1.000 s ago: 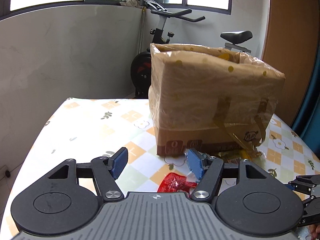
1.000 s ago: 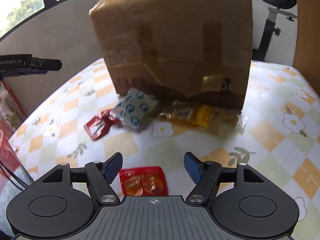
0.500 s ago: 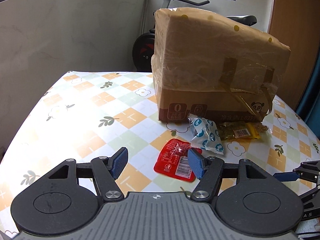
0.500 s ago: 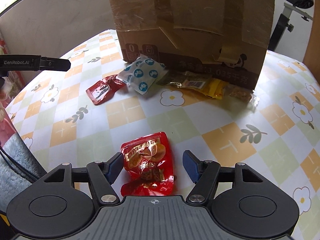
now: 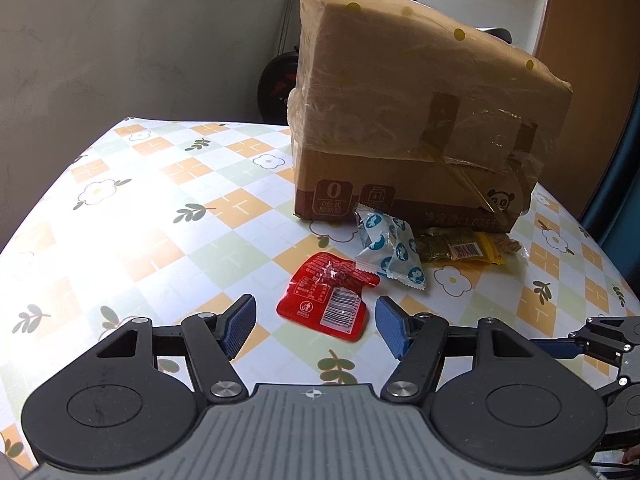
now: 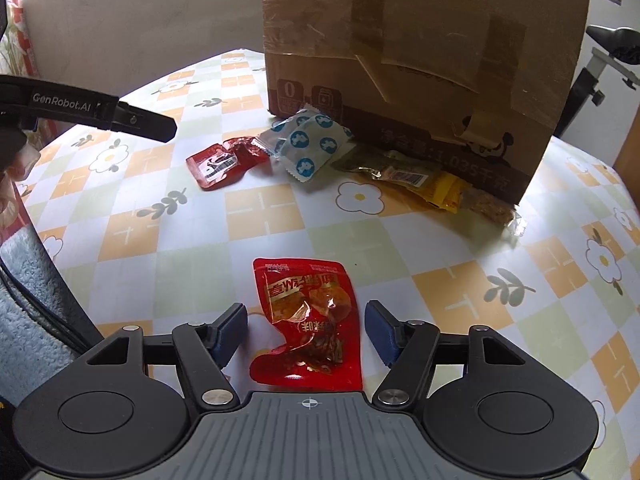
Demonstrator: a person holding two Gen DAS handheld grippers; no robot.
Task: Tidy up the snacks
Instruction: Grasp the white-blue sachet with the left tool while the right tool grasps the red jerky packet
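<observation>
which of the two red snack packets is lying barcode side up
The red packet touching the blue-dotted white packet near the box shows its barcode. The other red packet, lying alone, shows its printed front.

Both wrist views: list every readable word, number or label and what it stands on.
"GenRobot.AI": on the left gripper, side of its finger.
"0": in a square mark on the cardboard box.
"1.035": on the box's dark lower band, amid blurred characters.
Red snack packet between the closing right gripper fingers: gold print, unreadable.
Barcodes: digits too small.

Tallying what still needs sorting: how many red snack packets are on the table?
2. One red packet lies between the right hand-held gripper's closing jaws; the other lies beside the blue-dotted packet.
</observation>
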